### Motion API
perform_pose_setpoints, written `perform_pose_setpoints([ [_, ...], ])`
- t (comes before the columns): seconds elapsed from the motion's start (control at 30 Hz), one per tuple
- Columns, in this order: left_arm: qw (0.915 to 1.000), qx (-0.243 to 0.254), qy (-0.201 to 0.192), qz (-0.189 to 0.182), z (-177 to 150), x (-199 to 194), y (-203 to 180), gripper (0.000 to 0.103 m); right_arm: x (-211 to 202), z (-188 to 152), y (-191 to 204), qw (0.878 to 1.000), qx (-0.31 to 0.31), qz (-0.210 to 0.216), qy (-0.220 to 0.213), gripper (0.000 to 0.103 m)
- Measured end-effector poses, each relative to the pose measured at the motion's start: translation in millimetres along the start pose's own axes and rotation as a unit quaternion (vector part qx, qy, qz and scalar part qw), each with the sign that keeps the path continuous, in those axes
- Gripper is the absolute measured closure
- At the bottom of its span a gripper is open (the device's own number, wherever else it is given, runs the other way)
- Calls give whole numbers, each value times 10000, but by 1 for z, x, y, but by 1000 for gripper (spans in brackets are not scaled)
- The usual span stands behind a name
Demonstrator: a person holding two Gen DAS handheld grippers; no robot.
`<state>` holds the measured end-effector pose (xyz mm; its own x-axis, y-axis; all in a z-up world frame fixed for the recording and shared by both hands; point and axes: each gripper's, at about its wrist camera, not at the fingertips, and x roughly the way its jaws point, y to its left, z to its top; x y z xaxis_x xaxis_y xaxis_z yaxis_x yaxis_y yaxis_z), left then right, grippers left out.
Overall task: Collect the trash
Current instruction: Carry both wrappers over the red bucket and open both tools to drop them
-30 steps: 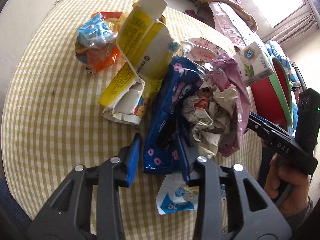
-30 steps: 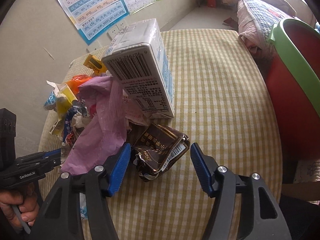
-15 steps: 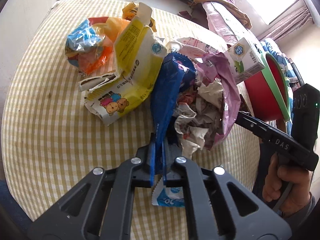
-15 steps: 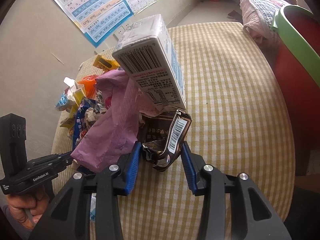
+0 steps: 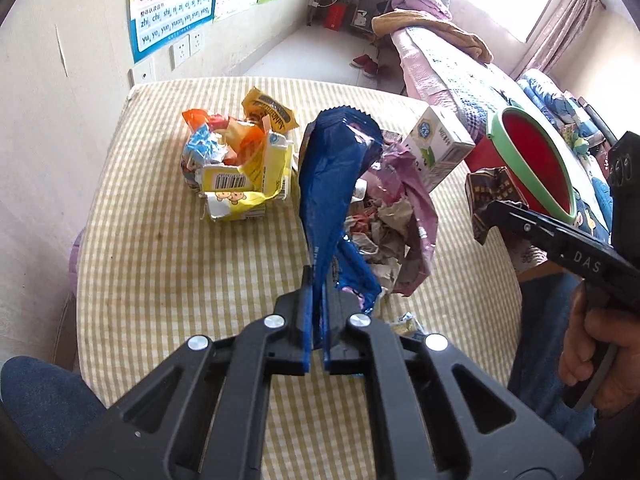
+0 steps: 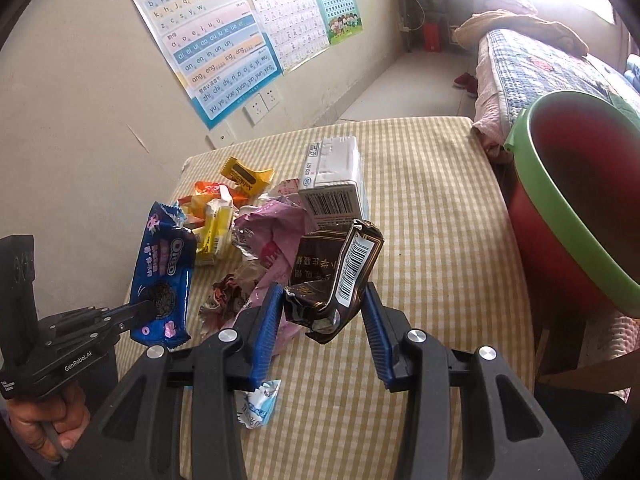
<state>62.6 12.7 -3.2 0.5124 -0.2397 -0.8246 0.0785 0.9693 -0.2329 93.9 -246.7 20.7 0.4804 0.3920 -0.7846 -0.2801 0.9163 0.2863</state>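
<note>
My left gripper point(image 5: 318, 280) is shut on a blue Oreo wrapper point(image 5: 332, 184), held up above the table; the wrapper also shows in the right wrist view point(image 6: 164, 272). My right gripper point(image 6: 322, 304) is shut on a crumpled dark brown wrapper point(image 6: 336, 276), lifted off the cloth; it also shows in the left wrist view point(image 5: 486, 196). A pile of trash stays on the table: a pink bag point(image 6: 272, 236), crumpled paper point(image 5: 380, 224), a white milk carton point(image 6: 334, 184), yellow packaging point(image 5: 244, 184) and orange wrappers point(image 5: 212, 128).
A red bin with a green rim point(image 6: 576, 208) stands off the table's right edge, also in the left wrist view point(image 5: 536, 156). A small blue-white wrapper point(image 6: 256, 400) lies near the front. The checkered tablecloth point(image 6: 432, 208) meets a wall on the left. A bed stands behind.
Both grippers closed on their wrappers and lifted them off the table. The blue wrapper now hangs upright from my left gripper; the pile sits further away.
</note>
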Motion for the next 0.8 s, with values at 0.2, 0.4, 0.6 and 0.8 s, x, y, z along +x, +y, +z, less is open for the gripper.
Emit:
perform_pose_setpoints([
  [0.2,9997,106,-227,-61,18,-20,-18,100,-25,3,-3,9995,34,35,-297,63],
  [0.4,9988,257,-345,-223,33,-26,-44,100,-47,15,-17,9984,47,-41,-563,63],
  [0.6,9966,510,-411,-496,53,-20,-84,100,-74,28,-47,9955,150,-277,-893,63],
  [0.8,9918,852,-444,-840,78,-8,-132,100,-102,39,-90,9902,369,-611,-1198,63],
])
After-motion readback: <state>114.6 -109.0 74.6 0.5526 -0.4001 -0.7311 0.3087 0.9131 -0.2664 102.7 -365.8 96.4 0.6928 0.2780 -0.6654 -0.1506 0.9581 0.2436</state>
